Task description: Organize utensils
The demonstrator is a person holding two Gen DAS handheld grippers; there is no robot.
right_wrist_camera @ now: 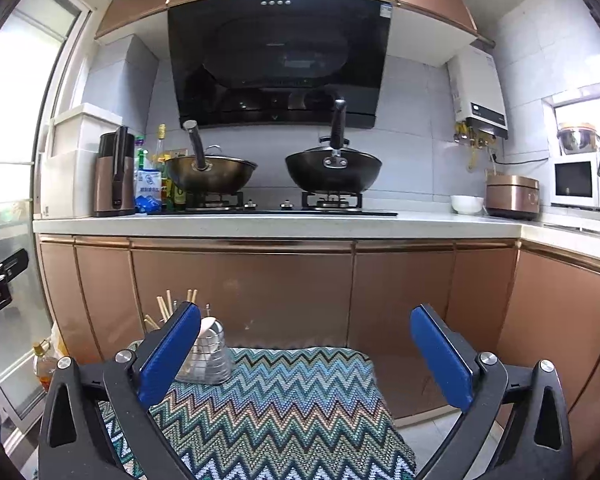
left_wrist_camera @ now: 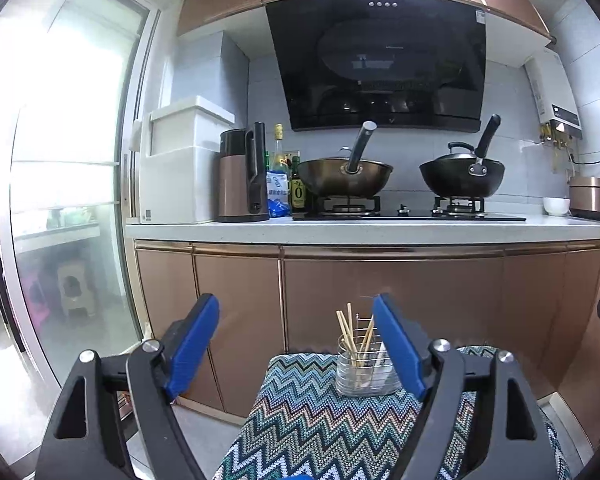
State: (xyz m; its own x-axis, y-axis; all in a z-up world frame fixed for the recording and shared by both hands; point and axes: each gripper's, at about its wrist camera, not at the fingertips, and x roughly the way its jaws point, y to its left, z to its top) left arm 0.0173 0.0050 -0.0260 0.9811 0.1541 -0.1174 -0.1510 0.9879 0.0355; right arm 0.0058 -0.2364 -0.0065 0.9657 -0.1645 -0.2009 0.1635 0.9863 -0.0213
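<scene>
A wire utensil holder (left_wrist_camera: 365, 372) stands at the far edge of a zigzag-patterned cloth (left_wrist_camera: 320, 420). Several wooden chopsticks (left_wrist_camera: 346, 332) stick up from it, and a pale spoon shows inside. My left gripper (left_wrist_camera: 296, 340) is open, its blue pads wide apart with nothing between them; the holder sits just inside its right pad. In the right wrist view the holder (right_wrist_camera: 206, 354) is partly hidden behind the left pad of my right gripper (right_wrist_camera: 306, 344), which is open and empty above the cloth (right_wrist_camera: 268, 400). Chopsticks (right_wrist_camera: 166, 306) rise above that pad.
Copper cabinet doors (right_wrist_camera: 240, 292) stand close behind the cloth. On the counter (right_wrist_camera: 236, 226) sit two woks (right_wrist_camera: 332, 174) on a gas hob, a kettle (right_wrist_camera: 114, 176), bottles, a white bowl (right_wrist_camera: 466, 204) and a rice cooker (right_wrist_camera: 512, 196). A glass sliding door (left_wrist_camera: 68, 184) is at left.
</scene>
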